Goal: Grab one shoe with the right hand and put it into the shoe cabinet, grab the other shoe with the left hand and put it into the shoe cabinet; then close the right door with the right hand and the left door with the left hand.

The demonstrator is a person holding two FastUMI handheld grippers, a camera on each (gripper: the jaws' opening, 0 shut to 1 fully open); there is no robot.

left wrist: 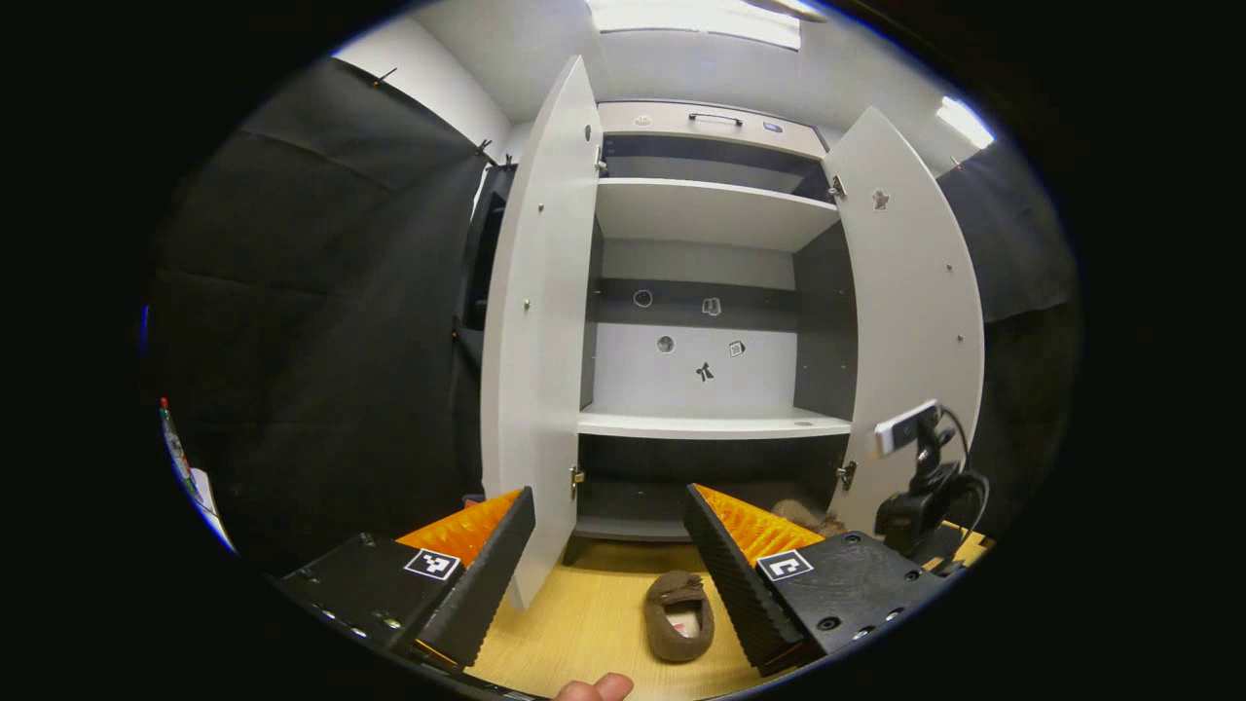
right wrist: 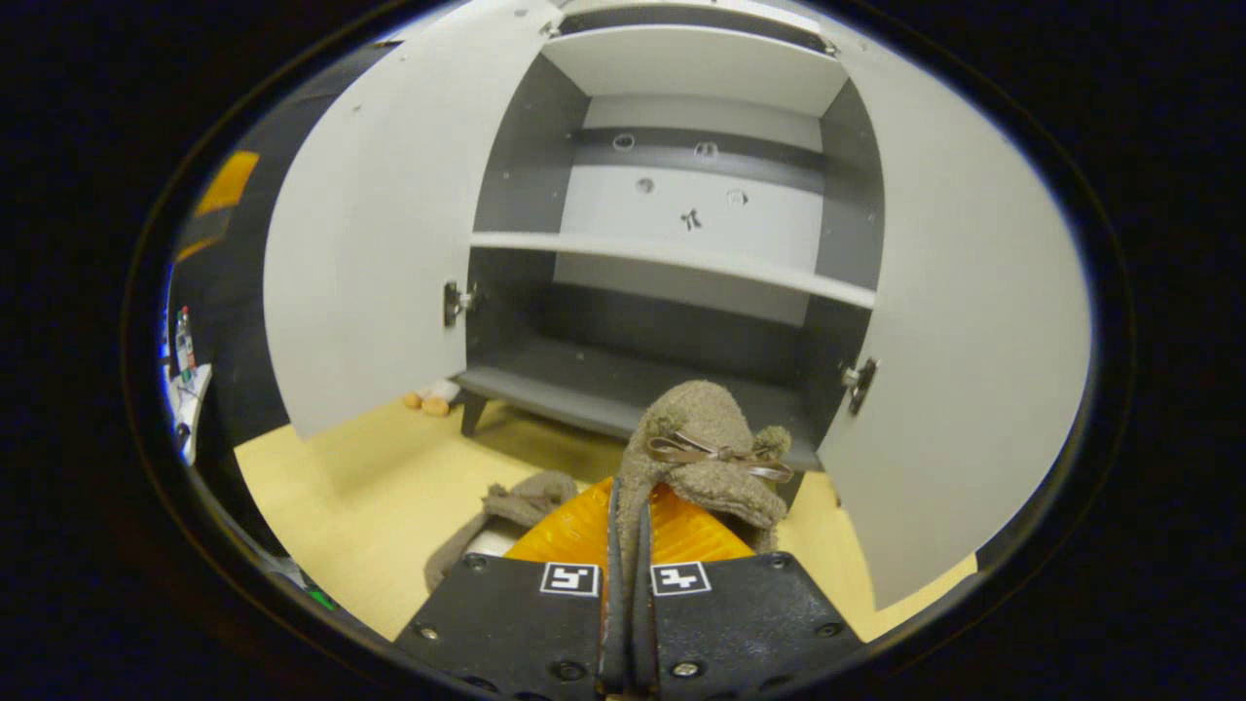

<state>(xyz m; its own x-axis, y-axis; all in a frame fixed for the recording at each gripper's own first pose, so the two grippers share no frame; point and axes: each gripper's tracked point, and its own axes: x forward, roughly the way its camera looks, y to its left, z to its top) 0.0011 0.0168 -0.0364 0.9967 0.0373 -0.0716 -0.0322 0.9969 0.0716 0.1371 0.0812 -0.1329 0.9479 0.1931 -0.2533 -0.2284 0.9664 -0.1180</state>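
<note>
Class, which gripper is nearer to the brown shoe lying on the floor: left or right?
Left. The left gripper hangs open right above the shoe on the floor; the right gripper is beside it, shut on the other shoe.

I face the shoe cabinet [left wrist: 701, 292], which stands on the floor [left wrist: 584, 623] with the left door [left wrist: 535, 321] and the right door [left wrist: 910, 321] swung out toward me. Between them, on the floor before the cabinet, lies one shoe [left wrist: 679, 615], framed by my left hand-held gripper [left wrist: 608, 545]. My right hand-held gripper [right wrist: 625, 545] holds the other shoe [right wrist: 706, 458] just before the bottom shelf [right wrist: 623, 394]; the middle shelf [right wrist: 672, 258] lies above it.
</note>
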